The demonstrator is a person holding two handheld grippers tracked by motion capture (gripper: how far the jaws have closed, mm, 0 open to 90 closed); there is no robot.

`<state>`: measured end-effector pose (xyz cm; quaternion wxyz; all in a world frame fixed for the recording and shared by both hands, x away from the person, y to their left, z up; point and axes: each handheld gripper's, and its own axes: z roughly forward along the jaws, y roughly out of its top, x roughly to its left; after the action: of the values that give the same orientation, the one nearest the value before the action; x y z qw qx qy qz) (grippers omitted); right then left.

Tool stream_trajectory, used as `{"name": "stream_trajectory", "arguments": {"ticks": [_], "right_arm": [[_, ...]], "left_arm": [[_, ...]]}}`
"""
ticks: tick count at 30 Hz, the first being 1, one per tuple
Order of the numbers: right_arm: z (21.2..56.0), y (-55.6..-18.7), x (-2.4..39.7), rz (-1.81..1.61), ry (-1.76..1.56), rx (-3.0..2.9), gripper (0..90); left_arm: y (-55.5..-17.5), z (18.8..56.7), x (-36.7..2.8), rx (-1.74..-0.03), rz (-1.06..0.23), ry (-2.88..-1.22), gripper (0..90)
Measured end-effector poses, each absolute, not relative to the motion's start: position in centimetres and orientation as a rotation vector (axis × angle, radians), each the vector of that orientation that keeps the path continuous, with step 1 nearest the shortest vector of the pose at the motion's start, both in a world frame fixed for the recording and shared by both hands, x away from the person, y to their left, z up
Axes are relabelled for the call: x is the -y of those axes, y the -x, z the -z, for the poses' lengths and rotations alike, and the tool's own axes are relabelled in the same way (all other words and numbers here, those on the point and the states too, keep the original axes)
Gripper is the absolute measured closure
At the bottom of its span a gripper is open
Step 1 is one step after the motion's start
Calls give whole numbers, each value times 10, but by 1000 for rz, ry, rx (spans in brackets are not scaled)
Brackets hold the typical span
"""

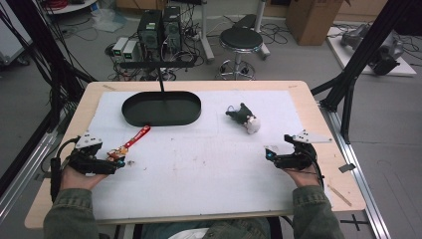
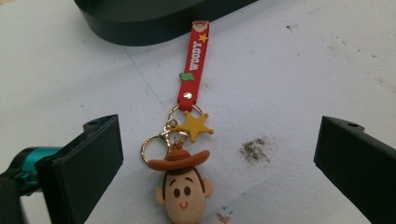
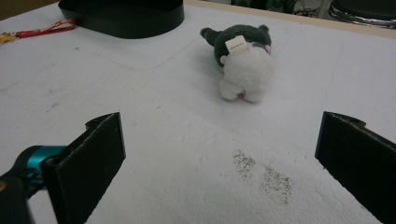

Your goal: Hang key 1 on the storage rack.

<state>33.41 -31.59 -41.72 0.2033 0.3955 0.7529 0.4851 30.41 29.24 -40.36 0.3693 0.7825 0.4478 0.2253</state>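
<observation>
A Woody keychain (image 2: pixel 184 186) with a red strap (image 2: pixel 194 65) and a yellow star lies flat on the white mat; in the high view the keychain (image 1: pixel 130 143) runs from the tray toward my left gripper (image 1: pixel 118 162). That left gripper (image 2: pixel 219 163) stands open with the Woody head between its jaws, untouched. A small dark and white plush toy (image 1: pixel 245 117) lies at the mat's right middle. My right gripper (image 1: pixel 268 155) is open, a little short of the plush toy (image 3: pixel 243 63), nothing between its jaws (image 3: pixel 219 163).
A black oval tray (image 1: pixel 161 108) sits at the back left of the mat, its rim close to the strap's end (image 2: pixel 154 21). Dark dirt smudges (image 3: pixel 264 175) mark the mat. A stool (image 1: pixel 241 40) and electronics stand beyond the table.
</observation>
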Motion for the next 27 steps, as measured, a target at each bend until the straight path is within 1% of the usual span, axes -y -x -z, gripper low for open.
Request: {"name": "stream_trajectory", "arguments": {"ticks": [5,9,14,17,19,22,27], "right_arm": [[418,-334,315,-1336,-1092,-2108,6],[418,-335,316,-1328,-1092,-2103,6],[417,-334,316,-1325,-1099,-2099,6],[418,-335,316,-1315,-1095,-2104,6],[418,-335,314,-1289,-1089,-2113,6],[418,-334,313,-1277,-1084,-2122,6],[418,-334,314,-1280,-1082,-2113,6]], "left_arm": [[-312,399,-290,-1140,-574,-2011,17],[-326,393,-285,-1126,-545,-2044,17],[-344,384,-271,-1069,-549,-2133,17],[-349,383,-267,-1054,-542,-2158,17],[-357,383,-263,-1047,-529,-2185,17],[-365,385,-262,-1044,-499,-2172,17],[-380,390,-257,-1054,-448,-2229,18]]}}
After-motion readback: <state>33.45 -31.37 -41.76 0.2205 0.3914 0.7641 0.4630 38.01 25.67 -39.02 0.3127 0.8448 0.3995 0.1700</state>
